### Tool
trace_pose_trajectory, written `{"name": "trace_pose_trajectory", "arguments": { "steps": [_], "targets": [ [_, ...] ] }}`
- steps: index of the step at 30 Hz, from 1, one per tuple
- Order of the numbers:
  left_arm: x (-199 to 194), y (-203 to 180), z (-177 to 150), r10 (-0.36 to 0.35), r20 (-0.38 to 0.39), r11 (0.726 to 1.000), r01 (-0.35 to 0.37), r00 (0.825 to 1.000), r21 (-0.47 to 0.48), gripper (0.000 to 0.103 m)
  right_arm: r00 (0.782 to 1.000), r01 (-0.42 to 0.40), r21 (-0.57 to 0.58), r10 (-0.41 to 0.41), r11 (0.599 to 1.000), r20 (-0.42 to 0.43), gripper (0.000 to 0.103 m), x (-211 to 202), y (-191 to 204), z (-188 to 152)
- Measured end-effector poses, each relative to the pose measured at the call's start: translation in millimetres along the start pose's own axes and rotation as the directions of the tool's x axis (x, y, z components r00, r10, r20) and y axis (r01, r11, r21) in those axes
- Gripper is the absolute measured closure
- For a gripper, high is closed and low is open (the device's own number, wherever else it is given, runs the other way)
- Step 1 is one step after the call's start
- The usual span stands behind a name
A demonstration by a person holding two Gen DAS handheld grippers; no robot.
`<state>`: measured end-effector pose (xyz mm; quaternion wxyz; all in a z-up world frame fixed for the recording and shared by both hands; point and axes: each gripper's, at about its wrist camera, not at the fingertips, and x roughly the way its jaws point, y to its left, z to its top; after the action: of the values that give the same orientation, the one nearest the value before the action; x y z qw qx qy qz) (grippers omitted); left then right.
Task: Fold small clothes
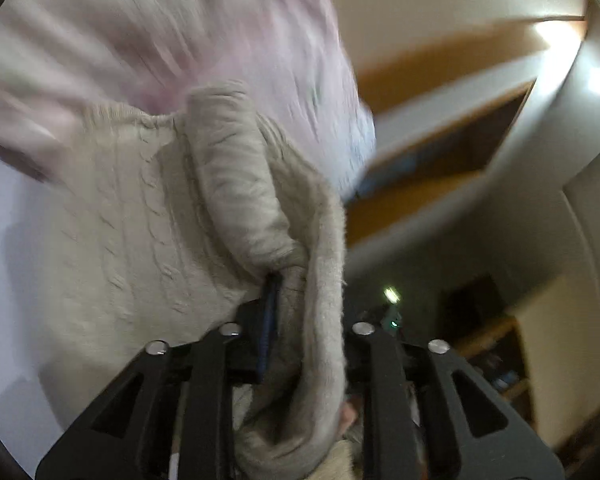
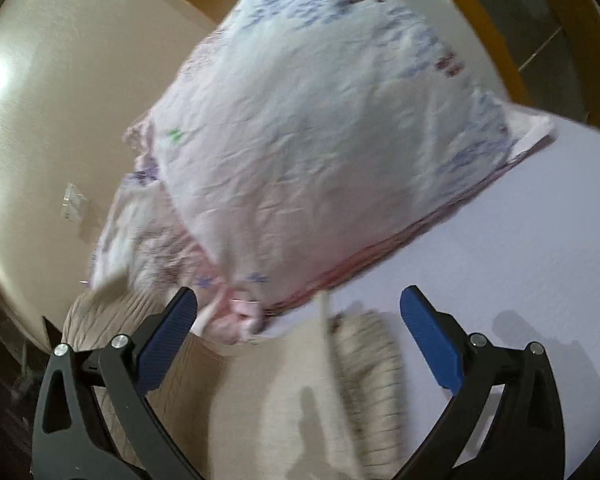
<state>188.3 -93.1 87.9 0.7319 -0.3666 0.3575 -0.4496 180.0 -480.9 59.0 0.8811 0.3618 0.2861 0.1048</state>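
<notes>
A pale lavender table surface fills the right and lower right of the right wrist view, and the same pale surface shows at the left edge of the left wrist view. A cream wall takes up the upper left, with a small clear plastic scrap on it at left centre. An orange-brown band curves across the top right. In the left wrist view, orange-brown trim crosses the upper right beside two bright lights, and dim shelving sits at lower right.

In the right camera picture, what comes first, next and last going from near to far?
Beige knitted sweater → pale flowery cloth → round cream table.
</notes>
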Motion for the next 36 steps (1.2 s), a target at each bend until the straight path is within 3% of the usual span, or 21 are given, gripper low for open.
{"name": "trace_pose_trajectory", "arguments": {
  "steps": [3, 6, 7, 8, 9, 11, 13, 14, 16, 18, 20, 22, 24, 27, 28, 29, 30, 31, 33, 35, 36],
  "targets": [
    [81.3, 12.5, -6.8, -0.073, -0.170, 0.994, 0.058, 0.983, -0.093, 0.079, 0.998, -0.006, 0.101, 0.012, 0.995, -0.064, 0.002, 3.6, -30.4, 6.9],
    [74.1, 6.4, -7.5, -0.069, -0.159, 0.997, 0.063, 0.985, -0.042, 0.079, 0.985, -0.073, 0.239, 0.108, 0.968, -0.135, 0.002, 10.1, -54.0, 9.9],
    [59.0, 2.0, -5.4, -0.015, -0.127, 1.000, 0.018, 0.992, 0.024, 0.070, 0.980, -0.088, 0.250, 0.129, 0.964, -0.153, 0.002, 12.1, -55.5, 10.0],
    [41.7, 1.0, -2.9, 0.071, -0.087, 0.995, -0.064, 0.994, 0.078, 0.050, 0.972, -0.099, 0.249, 0.147, 0.963, -0.184, 0.002, 15.9, -53.9, 9.4],
    [30.4, 1.7, 0.0, 0.144, -0.053, 0.985, -0.138, 0.988, 0.104, 0.042, 0.966, -0.095, 0.240, 0.147, 0.966, -0.212, 0.002, 19.6, -51.1, 8.1],
    [6.0, 11.6, -0.2, 0.333, 0.017, 0.932, -0.332, 0.943, 0.147, 0.039, 0.947, -0.049, 0.202, 0.110, 0.978, -0.302, 0.002, 32.3, -42.2, 2.1],
    [-5.8, 27.5, -2.0, 0.451, 0.018, 0.881, -0.448, 0.892, 0.151, 0.039, 0.925, -0.006, 0.157, 0.065, 0.988, -0.375, 0.002, 44.3, -34.6, -5.9],
    [-6.8, 37.4, -4.5, 0.496, 0.004, 0.860, -0.491, 0.869, 0.137, 0.039, 0.910, 0.012, 0.135, 0.045, 0.991, -0.412, 0.002, 51.2, -31.5, -11.2],
    [-5.1, 55.0, -9.6, 0.532, -0.032, 0.844, -0.526, 0.846, 0.106, 0.039, 0.889, 0.034, 0.104, 0.018, 0.994, -0.459, 0.002, 60.1, -27.7, -20.0],
    [2.2, 65.7, -16.9, 0.511, -0.071, 0.858, -0.504, 0.857, 0.096, 0.038, 0.880, 0.035, 0.075, 0.005, 0.997, -0.475, 0.002, 63.3, -24.4, -25.7],
    [9.1, 67.8, -25.8, 0.508, -0.084, 0.860, -0.499, 0.857, 0.111, 0.029, 0.881, 0.023, 0.065, 0.011, 0.998, -0.473, 0.003, 62.5, -21.7, -29.1],
    [19.6, 69.9, -33.3, 0.527, -0.084, 0.847, -0.515, 0.846, 0.133, 0.024, 0.873, 0.000, 0.071, 0.035, 0.997, -0.486, 0.021, 65.3, -20.0, -34.5],
    [29.7, 72.4, -37.8, 0.537, -0.081, 0.841, -0.524, 0.840, 0.135, 0.023, 0.880, 0.017, 0.061, 0.014, 0.998, -0.475, 0.051, 65.8, -19.2, -37.9],
    [27.8, 76.9, -38.5, 0.517, -0.081, 0.852, -0.503, 0.852, 0.145, 0.045, 0.880, -0.035, 0.158, 0.106, 0.987, -0.463, 0.062, 65.0, -25.2, -42.1],
    [18.9, 75.3, -35.9, 0.495, -0.089, 0.865, -0.480, 0.864, 0.149, 0.055, 0.882, -0.076, 0.179, 0.150, 0.981, -0.447, 0.063, 61.3, -21.0, -43.7],
    [6.3, 73.2, -32.8, 0.471, -0.103, 0.878, -0.454, 0.876, 0.154, 0.060, 0.879, -0.118, 0.191, 0.192, 0.974, -0.437, 0.064, 59.5, -17.7, -43.9],
    [-9.2, 70.0, -30.9, 0.461, -0.107, 0.881, -0.440, 0.881, 0.172, 0.061, 0.868, -0.166, 0.203, 0.240, 0.965, -0.434, 0.065, 59.2, -10.9, -45.7],
    [-21.4, 66.2, -30.5, 0.465, -0.094, 0.876, -0.442, 0.880, 0.196, 0.061, 0.840, -0.239, 0.216, 0.314, 0.946, -0.442, 0.065, 60.8, 2.5, -50.9],
    [-50.0, 57.3, -28.7, 0.507, -0.028, 0.834, -0.483, 0.861, 0.267, 0.061, 0.800, -0.310, 0.192, 0.365, 0.931, -0.477, 0.066, 70.5, 28.1, -62.8],
    [-74.6, 55.9, -24.0, 0.578, 0.045, 0.764, -0.560, 0.815, 0.319, 0.057, 0.778, -0.314, 0.133, 0.335, 0.940, -0.531, 0.065, 86.9, 52.7, -78.0],
    [-83.1, 59.7, -20.4, 0.639, 0.085, 0.701, -0.625, 0.764, 0.344, 0.054, 0.782, -0.285, 0.078, 0.278, 0.955, -0.558, 0.064, 94.6, 61.0, -85.8]
  ]
}}
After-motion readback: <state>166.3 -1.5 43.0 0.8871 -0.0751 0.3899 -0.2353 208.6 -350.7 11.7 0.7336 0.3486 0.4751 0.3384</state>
